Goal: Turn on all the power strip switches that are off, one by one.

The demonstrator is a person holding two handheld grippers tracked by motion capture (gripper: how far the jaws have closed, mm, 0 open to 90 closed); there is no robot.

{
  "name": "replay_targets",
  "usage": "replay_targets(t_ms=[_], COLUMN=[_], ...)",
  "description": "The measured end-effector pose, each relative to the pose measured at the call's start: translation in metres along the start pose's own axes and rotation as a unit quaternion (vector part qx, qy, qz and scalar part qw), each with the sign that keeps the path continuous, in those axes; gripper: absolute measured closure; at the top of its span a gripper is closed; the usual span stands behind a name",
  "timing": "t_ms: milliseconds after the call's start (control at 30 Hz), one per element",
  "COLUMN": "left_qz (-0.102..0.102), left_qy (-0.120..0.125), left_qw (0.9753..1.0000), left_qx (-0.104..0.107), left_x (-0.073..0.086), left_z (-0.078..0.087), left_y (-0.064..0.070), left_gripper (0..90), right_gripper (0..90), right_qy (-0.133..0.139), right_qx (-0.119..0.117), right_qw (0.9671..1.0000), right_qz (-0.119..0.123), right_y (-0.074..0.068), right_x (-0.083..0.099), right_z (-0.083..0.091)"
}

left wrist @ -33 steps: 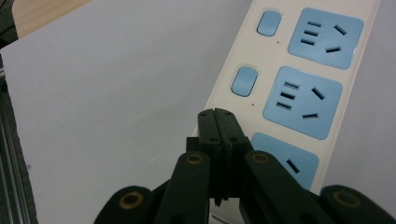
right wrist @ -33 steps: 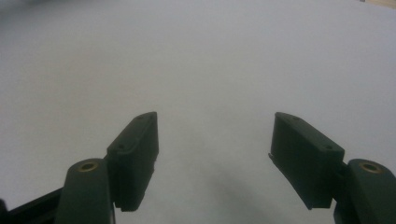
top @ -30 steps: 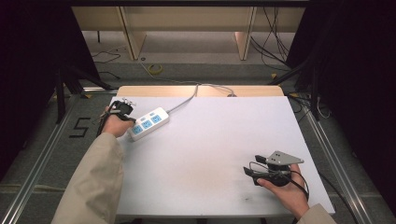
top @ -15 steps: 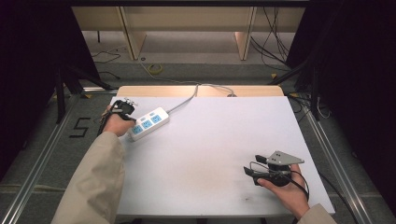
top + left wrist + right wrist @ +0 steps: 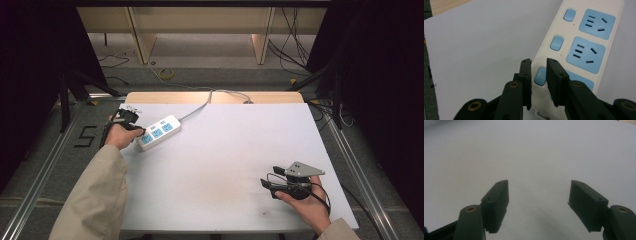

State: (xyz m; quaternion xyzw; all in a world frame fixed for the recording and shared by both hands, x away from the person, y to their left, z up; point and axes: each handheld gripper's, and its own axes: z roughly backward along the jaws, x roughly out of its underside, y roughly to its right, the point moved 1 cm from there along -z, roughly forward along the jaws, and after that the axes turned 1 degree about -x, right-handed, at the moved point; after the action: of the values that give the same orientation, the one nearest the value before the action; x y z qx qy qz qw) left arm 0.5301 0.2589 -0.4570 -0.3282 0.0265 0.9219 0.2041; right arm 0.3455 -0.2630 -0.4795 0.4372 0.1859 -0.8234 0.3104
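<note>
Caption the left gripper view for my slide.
Left gripper, jaws nearly closed, above the white power strip with blue sockets.

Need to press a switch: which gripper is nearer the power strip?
Left. The left gripper hovers over the power strip; the right gripper sits across the table.

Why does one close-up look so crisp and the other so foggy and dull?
Left gripper view: the white power strip with blue sockets is evenly lit and sharp, the left claw close above it. Right gripper view: the right claw hangs over the plain white table, featureless, with a soft shadow beneath. High view: dark surroundings.
</note>
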Motion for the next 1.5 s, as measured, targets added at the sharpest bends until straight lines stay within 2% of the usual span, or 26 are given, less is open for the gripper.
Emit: replay_targets(t_ms=[233, 333, 467, 567, 800, 933, 1100, 1267, 1433, 1500], left_qz=[-0.003, -0.006, -0.015, -0.011, -0.016, -0.028, -0.049, -0.057, -0.068, -0.077], left_qy=[0.041, 0.056, 0.061, 0.069, 0.091, 0.101, 0.121, 0.14, 0.151, 0.157], left_qw=[0.9992, 0.9984, 0.9981, 0.9976, 0.9957, 0.9944, 0.9911, 0.9877, 0.985, 0.9838], left_qx=[-0.002, 0.006, 0.0, -0.004, 0.001, 0.012, 0.027, 0.039, 0.047, 0.042], left_x=[-0.005, -0.007, -0.007, -0.006, 0.009, 0.018, 0.029, 0.039, 0.051, 0.057], left_z=[0.015, 0.022, 0.031, 0.036, 0.042, 0.047, 0.057, 0.063, 0.065, 0.065], left_y=[0.005, 0.01, 0.016, 0.02, 0.035, 0.047, 0.065, 0.08, 0.092, 0.095], left_gripper=[59.7, 52.2, 43.0, 38.9, 32.8, 29.8, 28.6, 28.0, 27.5, 27.7], right_gripper=[33.1, 33.1, 33.1, 33.1, 33.1, 33.0, 33.0, 33.1, 33.0, 33.0], right_qy=[0.001, -0.001, -0.001, -0.001, -0.001, -0.003, -0.003, -0.002, -0.005, -0.004], right_qx=[0.0, -0.001, -0.002, -0.002, -0.004, -0.004, -0.003, -0.003, -0.005, -0.004], right_qw=[1.0, 1.0, 1.0, 1.0, 1.0, 1.0, 1.0, 1.0, 1.0, 1.0], right_qz=[-0.001, -0.001, 0.0, -0.001, 0.0, 0.0, 0.002, 0.002, 0.001, 0.001], right_y=[0.0, 0.0, 0.0, 0.0, 0.0, 0.0, -0.001, -0.001, 0.0, 0.0], right_x=[0.0, 0.0, 0.0, 0.0, 0.001, 0.001, 0.0, 0.0, 0.001, 0.001], right_z=[0.0, 0.0, -0.001, 0.0, 0.0, -0.001, -0.001, 0.0, -0.001, -0.001])
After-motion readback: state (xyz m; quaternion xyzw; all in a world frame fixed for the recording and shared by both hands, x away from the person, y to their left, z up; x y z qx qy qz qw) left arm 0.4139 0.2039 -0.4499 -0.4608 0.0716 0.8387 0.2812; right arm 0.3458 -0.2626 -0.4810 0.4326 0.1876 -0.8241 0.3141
